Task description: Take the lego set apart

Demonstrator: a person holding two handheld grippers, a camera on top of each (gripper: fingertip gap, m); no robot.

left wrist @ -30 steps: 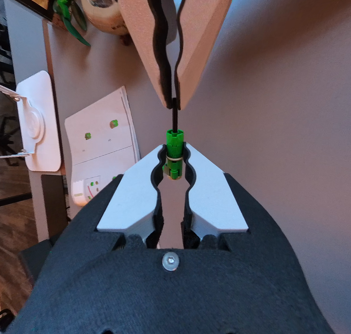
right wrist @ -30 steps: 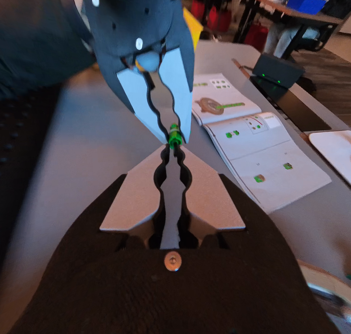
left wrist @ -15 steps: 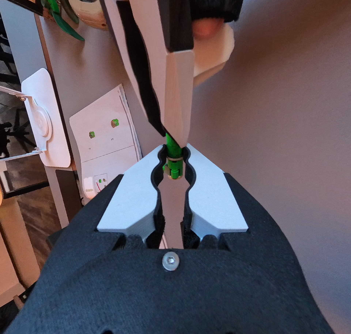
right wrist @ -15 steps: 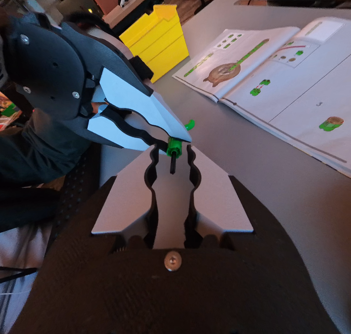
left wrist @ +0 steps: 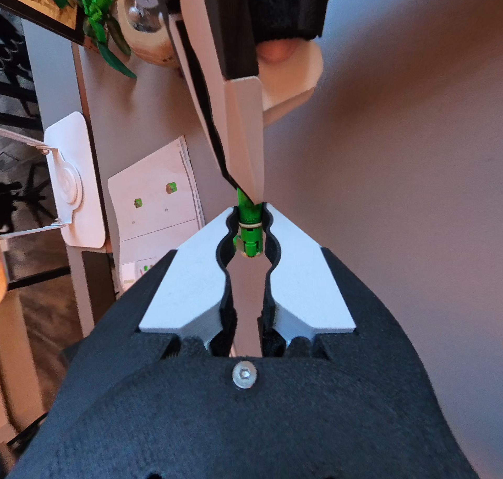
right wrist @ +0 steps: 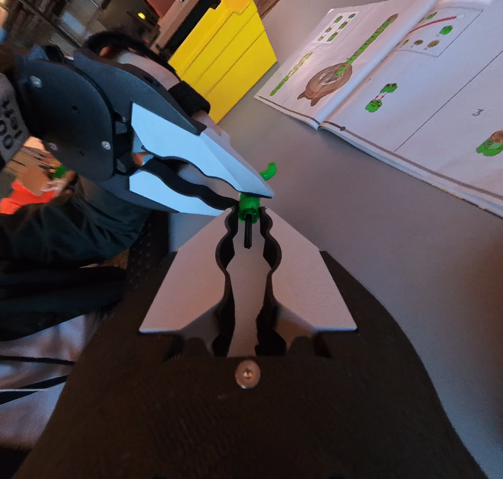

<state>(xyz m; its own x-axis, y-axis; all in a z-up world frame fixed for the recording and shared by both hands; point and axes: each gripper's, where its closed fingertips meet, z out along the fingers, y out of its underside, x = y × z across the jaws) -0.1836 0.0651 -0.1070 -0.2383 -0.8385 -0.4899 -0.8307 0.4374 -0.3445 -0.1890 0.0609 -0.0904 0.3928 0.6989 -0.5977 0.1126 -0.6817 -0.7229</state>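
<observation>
A small green lego stem [left wrist: 249,237] with a tan ring is held in the air above the grey table [left wrist: 394,221]. My left gripper [left wrist: 249,210] is shut on its middle. My right gripper [right wrist: 247,212] meets it head-on and is shut on the stem's near end [right wrist: 246,206]. A black axle [right wrist: 247,234] sticks out of that end, lying free between the right fingers. In the left wrist view the right gripper [left wrist: 245,191] comes down from above, edge-on. In the right wrist view the left gripper [right wrist: 253,196] comes in from the left. A curved green leaf tip [right wrist: 268,172] pokes out behind it.
An open instruction booklet [right wrist: 408,84] lies on the table; it also shows in the left wrist view [left wrist: 152,207]. A yellow bin [right wrist: 226,54] stands at the table's far edge. A wooden pot [left wrist: 147,38] with a green lego plant [left wrist: 95,0] and a white pad [left wrist: 73,180] lie beyond. Less than 4 cm separates the two grippers' tips. Left tips and right tips are each some 15 centimeters from the wooden pot [left wrist: 147,38].
My right gripper let go of the black axle, turned on its side, slid forward over the axle and closed on the green stem's end. My left gripper kept its grip.
</observation>
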